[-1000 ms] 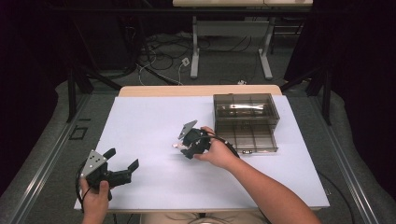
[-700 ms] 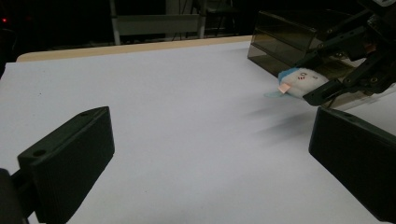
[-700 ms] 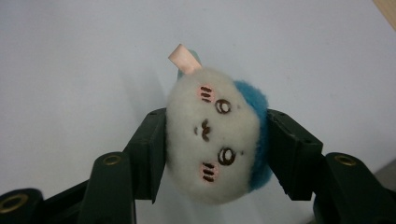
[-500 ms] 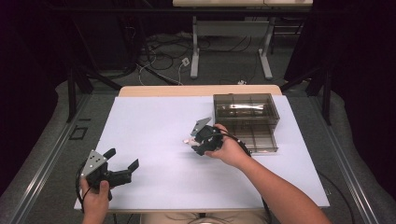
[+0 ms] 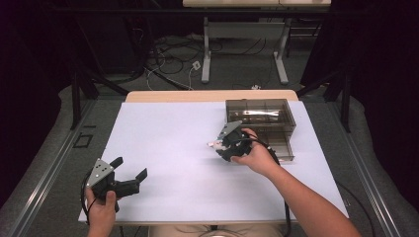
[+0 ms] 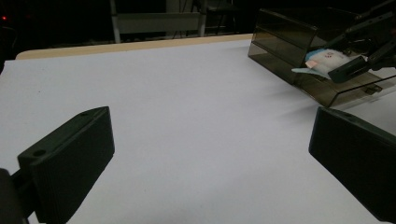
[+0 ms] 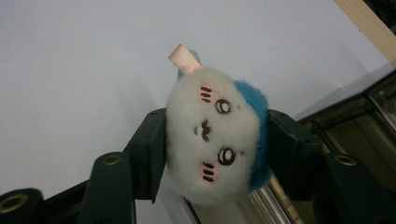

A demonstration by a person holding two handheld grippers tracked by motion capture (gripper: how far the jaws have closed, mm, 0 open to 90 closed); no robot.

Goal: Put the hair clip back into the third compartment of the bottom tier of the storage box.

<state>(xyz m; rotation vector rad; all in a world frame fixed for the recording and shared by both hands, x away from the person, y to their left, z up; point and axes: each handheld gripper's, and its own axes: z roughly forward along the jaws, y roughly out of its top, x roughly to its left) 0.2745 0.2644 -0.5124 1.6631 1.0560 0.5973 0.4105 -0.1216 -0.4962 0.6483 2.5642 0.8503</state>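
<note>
The right gripper [image 5: 223,144] clamped a small white-and-blue plush toy with an embroidered face [image 7: 217,135], just beside the smoky transparent plastic box [image 5: 262,118]. Well apart from that box, the left gripper [image 5: 129,178] stood wide open, holding nothing.

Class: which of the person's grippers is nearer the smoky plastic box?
Right. The right gripper, holding a plush toy, hangs just beside the smoky plastic box; the left gripper, open, sits far off at the table's near-left corner.

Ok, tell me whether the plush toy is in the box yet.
Out. The right gripper grips the plush toy above the white table, beside the box.
</note>
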